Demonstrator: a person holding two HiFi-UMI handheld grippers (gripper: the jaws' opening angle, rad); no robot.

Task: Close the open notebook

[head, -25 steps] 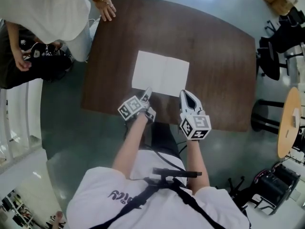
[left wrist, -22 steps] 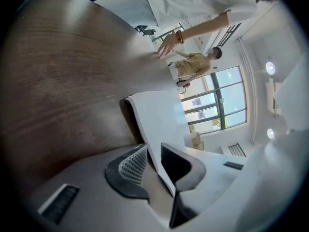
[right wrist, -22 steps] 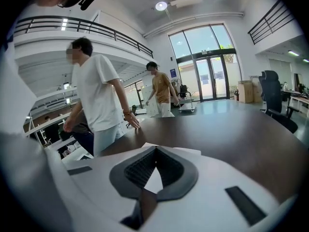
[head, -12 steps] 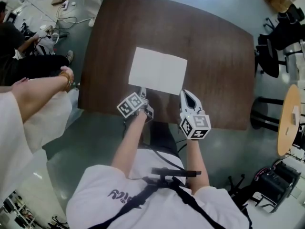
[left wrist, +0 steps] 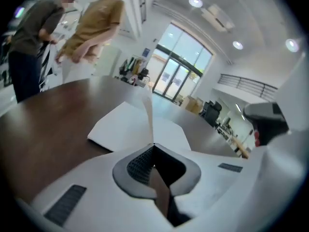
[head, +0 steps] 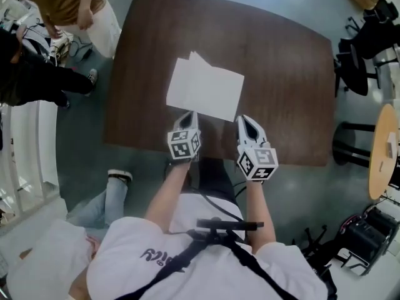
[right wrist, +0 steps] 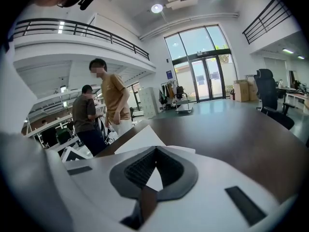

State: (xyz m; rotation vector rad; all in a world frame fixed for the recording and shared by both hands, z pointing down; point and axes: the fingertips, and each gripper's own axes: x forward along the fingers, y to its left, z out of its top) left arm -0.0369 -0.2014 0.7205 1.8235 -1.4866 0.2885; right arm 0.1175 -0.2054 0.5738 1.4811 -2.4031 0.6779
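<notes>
Notebook [head: 209, 89]: one, white, lying open on the dark brown desk [head: 281, 74] toward its near edge, with one page [left wrist: 147, 111] lifted and standing almost upright.
Bystanders: two off the desk's far left corner, a person in a dark shirt [left wrist: 31, 25] and a person in a tan shirt [left wrist: 94, 25]; a third person's jeans leg [head: 94, 205] shows on the floor at lower left.
Left gripper [head: 189, 116]: one, jaws closed on the near edge of the raised page.
Right gripper [head: 244, 120]: one, jaws closed tip to tip with nothing held, just beside the notebook's near right corner.
Round table [head: 381, 161]: one, pale wood, well apart at far right.
</notes>
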